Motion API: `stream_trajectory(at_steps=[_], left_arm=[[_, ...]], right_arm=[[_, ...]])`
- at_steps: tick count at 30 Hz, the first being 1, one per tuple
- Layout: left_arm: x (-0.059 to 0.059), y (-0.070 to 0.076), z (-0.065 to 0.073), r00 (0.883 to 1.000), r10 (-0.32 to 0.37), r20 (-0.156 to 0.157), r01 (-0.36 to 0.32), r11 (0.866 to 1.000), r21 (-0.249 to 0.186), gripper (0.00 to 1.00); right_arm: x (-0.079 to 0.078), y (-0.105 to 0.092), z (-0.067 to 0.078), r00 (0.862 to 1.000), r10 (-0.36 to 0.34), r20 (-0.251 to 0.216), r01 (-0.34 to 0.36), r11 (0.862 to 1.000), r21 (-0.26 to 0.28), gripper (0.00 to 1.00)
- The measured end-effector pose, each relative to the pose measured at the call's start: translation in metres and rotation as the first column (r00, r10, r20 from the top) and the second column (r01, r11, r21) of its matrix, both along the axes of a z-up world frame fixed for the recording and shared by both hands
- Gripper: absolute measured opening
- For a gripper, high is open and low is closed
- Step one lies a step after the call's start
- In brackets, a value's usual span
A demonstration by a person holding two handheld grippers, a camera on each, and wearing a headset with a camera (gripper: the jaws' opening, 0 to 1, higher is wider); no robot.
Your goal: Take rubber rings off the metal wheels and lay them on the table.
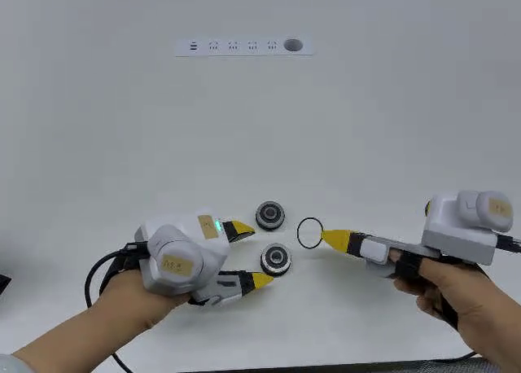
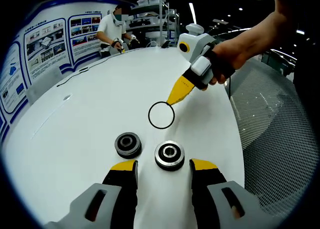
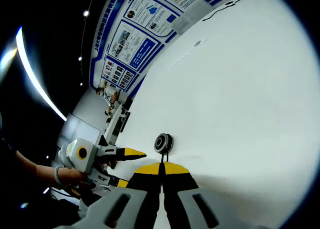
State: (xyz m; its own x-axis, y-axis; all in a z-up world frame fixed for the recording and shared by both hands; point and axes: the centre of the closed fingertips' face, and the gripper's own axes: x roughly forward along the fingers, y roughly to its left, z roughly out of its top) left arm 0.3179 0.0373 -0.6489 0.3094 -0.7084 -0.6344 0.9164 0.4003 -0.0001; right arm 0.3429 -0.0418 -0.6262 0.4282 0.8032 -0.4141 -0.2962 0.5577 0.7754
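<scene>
The rubber ring (image 1: 309,233), a thin black loop, is free of both wheels and lies out over the white table (image 1: 391,145). It sits just right of the two metal wheels and between them in depth. Its right edge meets the yellow tip of the right gripper (image 1: 325,236). That gripper's jaws are pressed together to a single point and pinch the ring at its rim. In the right gripper view the jaws show only a thin seam between them, with a fine dark line standing out of the seam at the tips. Whether the ring already rests flat on the surface cannot be told.

The near wheel (image 1: 276,259) stands on its flat side just left of the ring. The far wheel (image 1: 270,215) stands behind it, a little apart. Both are dark-rimmed with a bright hub.

The left gripper (image 1: 251,254) comes in from the left with its jaws spread wide and nothing between its pads. In the left gripper view the near wheel lies just ahead of the gap between the two yellow tips, touching neither. The far wheel lies ahead of the left-hand tip.

A white power strip (image 1: 242,46) lies far back on the table.
</scene>
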Motion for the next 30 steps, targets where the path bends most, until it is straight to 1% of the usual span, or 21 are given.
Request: stream_trajectory(at_steps=[6,10,13,20,24,28,30], left_arm=[[0.000,0.001,-0.001,1.000,0.003,-0.002,-0.003,1.000,-0.001,0.42],[0.000,0.001,-0.001,1.000,0.005,-0.007,-0.004,1.000,0.001,0.42],[0.000,0.002,-0.002,1.000,0.004,-0.007,-0.004,1.000,0.001,0.42],[0.000,0.001,-0.003,1.000,0.002,-0.012,-0.002,1.000,0.003,0.42],[0.001,0.001,-0.003,1.000,0.002,-0.011,-0.002,1.000,0.003,0.42],[0.002,0.002,-0.004,1.000,0.003,-0.010,-0.003,1.000,0.006,0.41],[0.002,0.002,-0.004,1.000,0.003,-0.012,-0.003,1.000,0.004,0.41]], right_arm=[[0.002,-0.010,-0.013,1.000,-0.015,-0.018,0.014,0.999,-0.039,0.02],[0.002,-0.016,-0.022,0.999,-0.039,-0.032,0.036,0.996,-0.082,0.02],[0.000,-0.017,-0.025,0.999,-0.038,-0.032,0.035,0.994,-0.102,0.02],[0.002,-0.022,-0.033,1.000,-0.027,-0.006,0.026,0.986,-0.166,0.02],[0.000,-0.020,-0.034,1.000,-0.001,0.015,0.004,0.980,-0.201,0.05],[0.000,-0.019,-0.034,0.999,0.016,0.031,-0.008,0.975,-0.221,0.07],[0.000,-0.019,-0.033,0.998,0.036,0.047,-0.023,0.970,-0.244,0.09]])
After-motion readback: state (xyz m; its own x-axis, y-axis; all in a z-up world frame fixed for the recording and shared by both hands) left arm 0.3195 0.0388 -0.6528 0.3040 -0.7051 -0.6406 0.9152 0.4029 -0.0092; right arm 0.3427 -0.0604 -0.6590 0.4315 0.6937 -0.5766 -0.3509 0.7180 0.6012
